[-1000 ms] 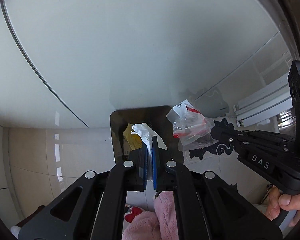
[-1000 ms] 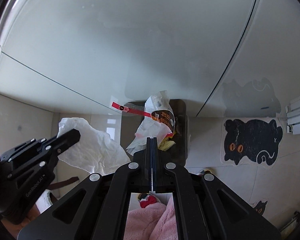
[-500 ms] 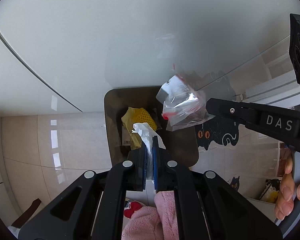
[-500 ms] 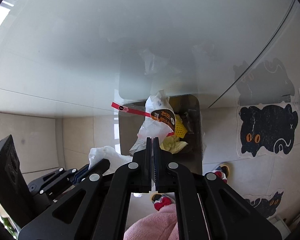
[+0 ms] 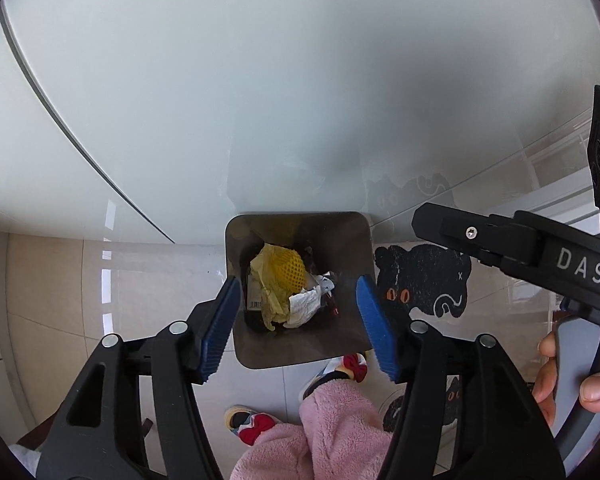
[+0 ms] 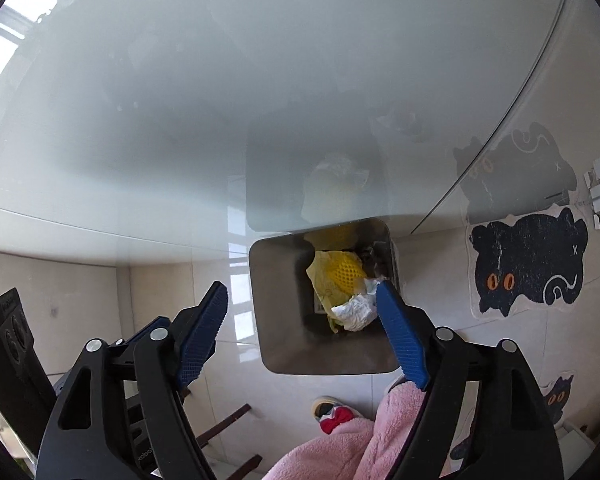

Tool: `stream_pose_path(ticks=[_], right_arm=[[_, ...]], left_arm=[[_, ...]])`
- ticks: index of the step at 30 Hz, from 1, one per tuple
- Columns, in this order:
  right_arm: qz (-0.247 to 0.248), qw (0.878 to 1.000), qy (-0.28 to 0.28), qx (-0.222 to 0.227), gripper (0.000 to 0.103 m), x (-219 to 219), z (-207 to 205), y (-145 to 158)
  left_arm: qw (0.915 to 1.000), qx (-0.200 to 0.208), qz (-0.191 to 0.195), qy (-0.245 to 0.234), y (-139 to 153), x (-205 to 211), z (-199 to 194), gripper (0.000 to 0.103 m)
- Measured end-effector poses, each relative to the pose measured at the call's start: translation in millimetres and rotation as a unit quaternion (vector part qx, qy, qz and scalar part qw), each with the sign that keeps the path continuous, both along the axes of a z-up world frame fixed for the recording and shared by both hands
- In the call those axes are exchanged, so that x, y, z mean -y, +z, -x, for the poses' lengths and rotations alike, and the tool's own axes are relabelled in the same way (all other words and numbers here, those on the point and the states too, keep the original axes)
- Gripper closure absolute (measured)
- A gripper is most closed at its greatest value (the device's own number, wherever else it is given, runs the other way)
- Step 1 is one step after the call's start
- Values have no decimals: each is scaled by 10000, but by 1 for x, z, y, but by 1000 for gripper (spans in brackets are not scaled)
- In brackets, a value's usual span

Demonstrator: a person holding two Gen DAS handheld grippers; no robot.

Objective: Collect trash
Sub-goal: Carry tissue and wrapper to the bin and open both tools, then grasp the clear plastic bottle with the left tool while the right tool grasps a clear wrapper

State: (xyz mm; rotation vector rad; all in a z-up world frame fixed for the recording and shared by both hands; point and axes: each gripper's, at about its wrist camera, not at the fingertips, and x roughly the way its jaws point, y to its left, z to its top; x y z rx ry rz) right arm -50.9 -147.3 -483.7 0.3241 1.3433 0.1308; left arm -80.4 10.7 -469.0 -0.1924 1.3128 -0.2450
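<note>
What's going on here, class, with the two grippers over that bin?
A person is collecting trash with two handheld grippers. Both the left gripper and right gripper have just opened above the metal bin; nothing is between their jaws. A crumpled white tissue and yellow wrapper lie inside the bin.

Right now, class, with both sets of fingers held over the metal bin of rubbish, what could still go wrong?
1. The left gripper and right gripper have just been opening and hold nothing; light pieces like the white tissue may sit loosely and could spill.
2. The metal bin stands close to the person's slippers, so a step might knock it.
3. The two grippers hang close together and might collide.
</note>
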Motion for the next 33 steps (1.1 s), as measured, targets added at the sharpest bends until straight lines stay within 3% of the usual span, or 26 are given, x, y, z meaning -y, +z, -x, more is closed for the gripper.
stream_pose_path(ticks=[3, 10, 15, 21, 26, 33], right_arm=[[88, 9997, -12, 223, 3, -1, 5, 29], [134, 9971, 80, 749, 3, -4, 20, 110], [134, 9910, 194, 1316, 3, 1, 35, 175], [88, 9776, 47, 2101, 3, 29, 48, 243], [172, 9667, -51, 2553, 3, 55, 23, 279], [482, 9560, 168, 2889, 3, 72, -23, 296]], left_arm=[[9998, 150, 35, 114, 27, -7, 5, 33], [9975, 671, 22, 213, 102, -21, 15, 17], [9928, 1148, 130, 318, 164, -29, 21, 15], [9790, 2027, 165, 110, 246, -24, 16, 15], [9668, 2550, 188, 12, 288, -16, -8, 15], [9565, 2917, -44, -63, 312, -2, -58, 15]])
